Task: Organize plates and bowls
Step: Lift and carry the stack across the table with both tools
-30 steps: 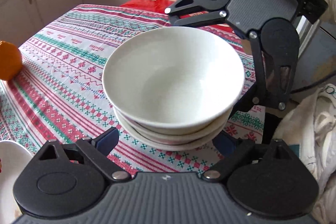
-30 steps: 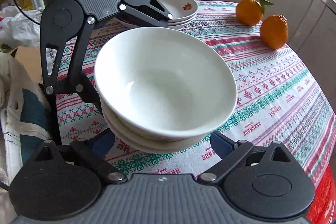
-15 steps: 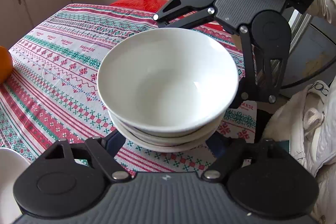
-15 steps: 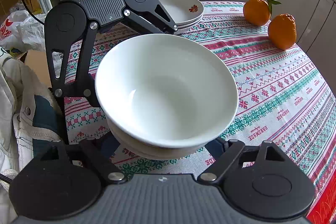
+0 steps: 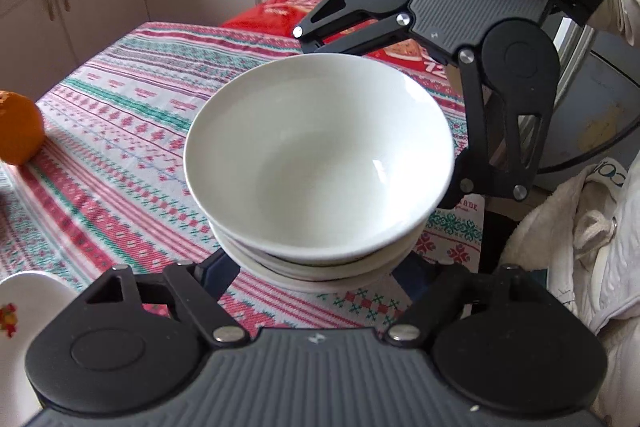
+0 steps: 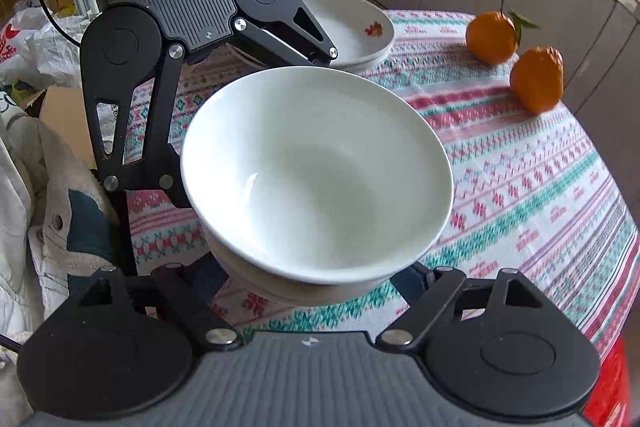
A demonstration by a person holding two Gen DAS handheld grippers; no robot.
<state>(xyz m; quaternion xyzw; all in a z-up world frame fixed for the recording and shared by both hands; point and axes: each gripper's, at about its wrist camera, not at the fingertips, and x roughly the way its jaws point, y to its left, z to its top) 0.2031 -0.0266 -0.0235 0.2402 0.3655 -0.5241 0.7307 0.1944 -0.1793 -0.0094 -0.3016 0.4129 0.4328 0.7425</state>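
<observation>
A stack of white bowls [image 5: 320, 155] fills the middle of both views, a deep bowl on top of shallower ones [image 6: 316, 171]. My left gripper [image 5: 316, 277] is shut on the lower part of the stack from the near side, its blue-padded fingers [image 5: 218, 273] pressing either side. My right gripper [image 6: 308, 283] grips the same stack from the opposite side and shows in the left wrist view as the black linkage behind the bowls. The stack looks slightly raised off the patterned tablecloth [image 5: 120, 131].
A pile of shallow plates with a red flower print [image 6: 356, 23] sits on the table beyond the left gripper. Two oranges [image 6: 492, 37] [image 6: 538, 79] lie near the table's edge. A red box [image 5: 280, 7] stands past the table, and white clothing [image 5: 580, 227] hangs beside it.
Both grippers narrowed their jaws onto the bowl stack in the first half second and have held since. The stack now sits closer to both cameras and the cloth behind it blurs.
</observation>
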